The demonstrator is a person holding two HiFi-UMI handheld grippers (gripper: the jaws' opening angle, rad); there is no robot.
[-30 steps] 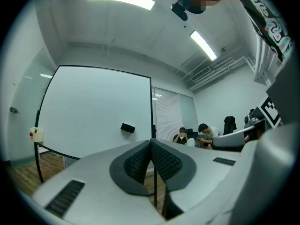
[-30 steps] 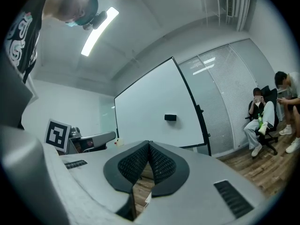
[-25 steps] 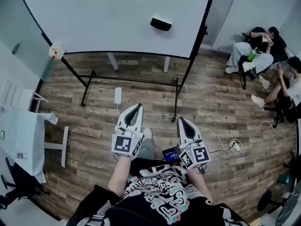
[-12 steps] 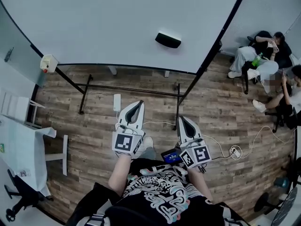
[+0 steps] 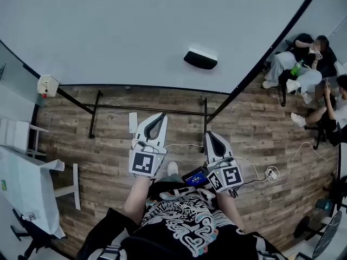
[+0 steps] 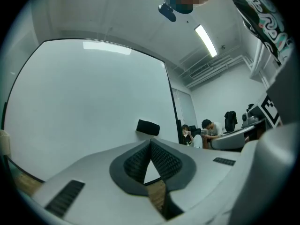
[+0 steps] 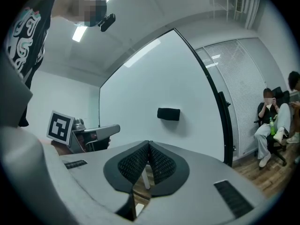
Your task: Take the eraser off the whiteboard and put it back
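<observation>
A black eraser [image 5: 200, 59] sticks to the white whiteboard [image 5: 124, 31], right of its middle and above its lower edge. It also shows as a dark block, the eraser [image 6: 147, 127] in the left gripper view and the eraser [image 7: 168, 114] in the right gripper view. My left gripper [image 5: 161, 116] is shut with nothing in it and points at the board, short of it. The right gripper [image 5: 209, 136] is shut too, empty, beside the left one and a little further back. Neither touches the eraser.
The board stands on a black wheeled frame [image 5: 146, 108] over a wooden floor. Two seated people [image 5: 312, 69] are at the right. A white power strip [image 5: 133, 122] and cables [image 5: 271, 169] lie on the floor. White desks [image 5: 24, 172] stand at the left.
Both grippers and the head have moved toward the whiteboard, which now fills more of the view. The eraser looks nearer. Both jaws stayed shut.
</observation>
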